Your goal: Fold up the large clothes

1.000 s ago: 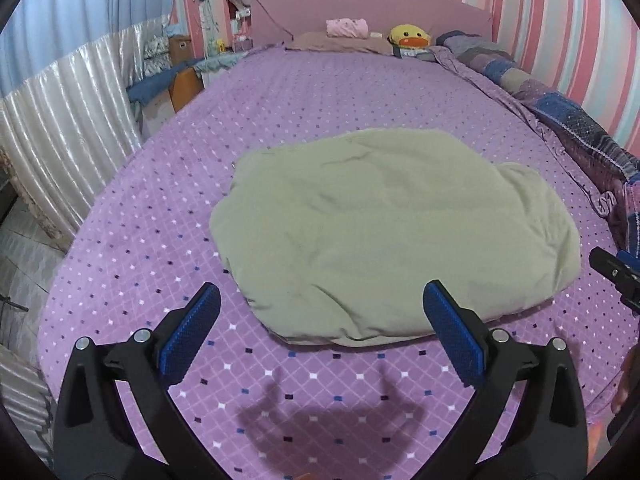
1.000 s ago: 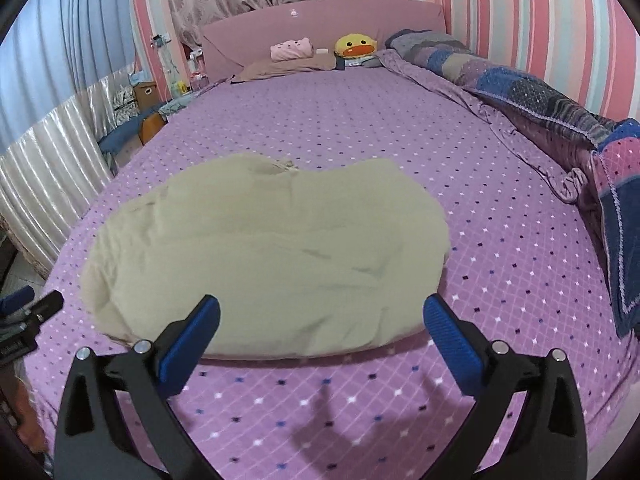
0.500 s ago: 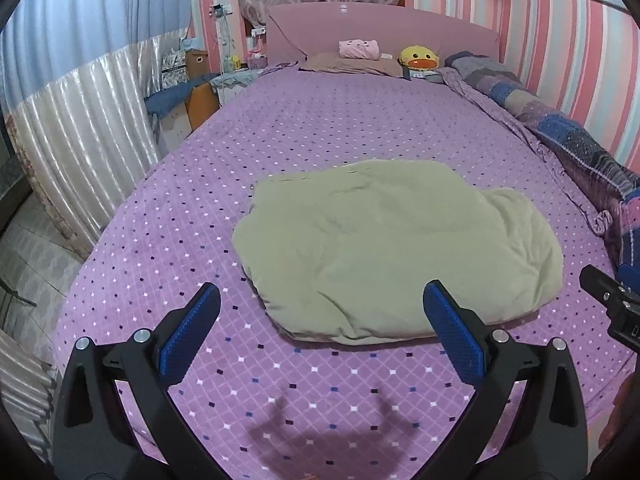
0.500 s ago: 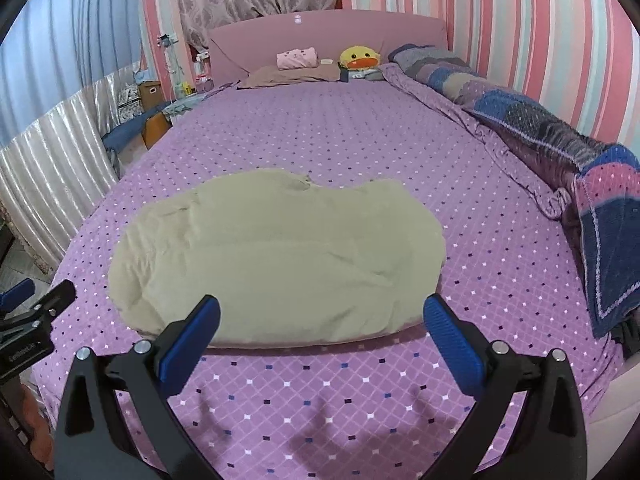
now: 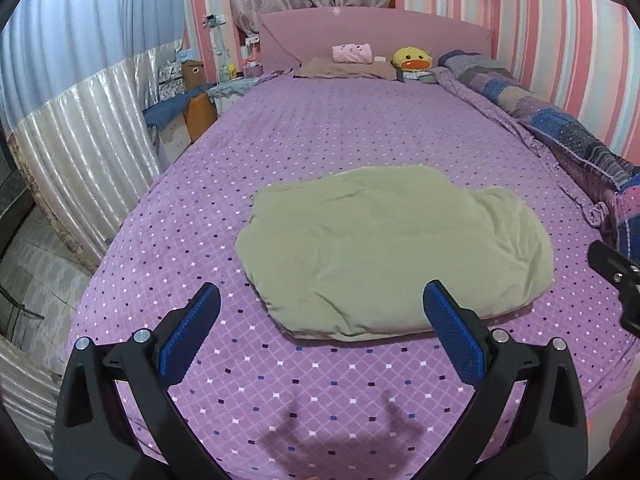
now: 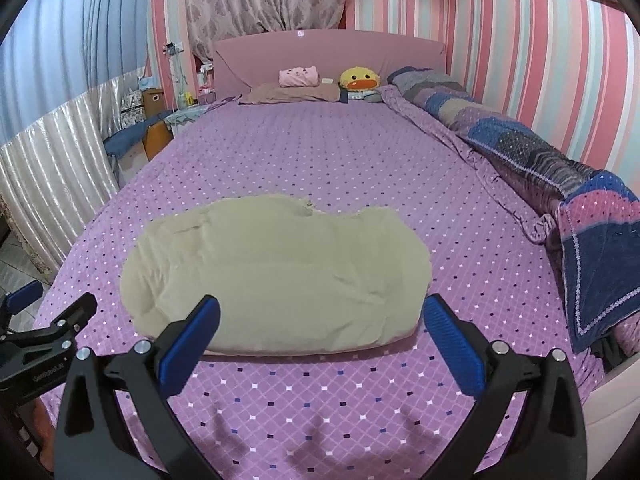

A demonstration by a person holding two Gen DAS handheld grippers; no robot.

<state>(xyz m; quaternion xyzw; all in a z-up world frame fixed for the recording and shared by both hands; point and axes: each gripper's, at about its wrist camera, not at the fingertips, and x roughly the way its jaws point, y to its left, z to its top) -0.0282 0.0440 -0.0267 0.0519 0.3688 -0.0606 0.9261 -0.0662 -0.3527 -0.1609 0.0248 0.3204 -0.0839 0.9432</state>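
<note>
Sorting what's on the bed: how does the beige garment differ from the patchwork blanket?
The beige garment is one plain colour; the patchwork blanket mixes blue, pink and grey squares. The garment lies as a compact, folded-looking bundle in the middle of the near part of the bed; the blanket stretches bunched along the side by the striped wall. Both rest on the purple sheet, untouched by either gripper.

Right wrist view. The right gripper (image 6: 320, 322) is held with its blue-padded jaws spread wide above the purple diamond-patterned bedspread (image 6: 340, 152), nothing between them. A folded beige garment (image 6: 276, 272) lies just beyond the jaws. The left gripper (image 6: 48, 328) is seen left of the garment. A patchwork quilt (image 6: 540, 160) is bunched right of it; a yellow duck plush (image 6: 359, 79) sits beyond, by the pink headboard (image 6: 328, 52).
</note>
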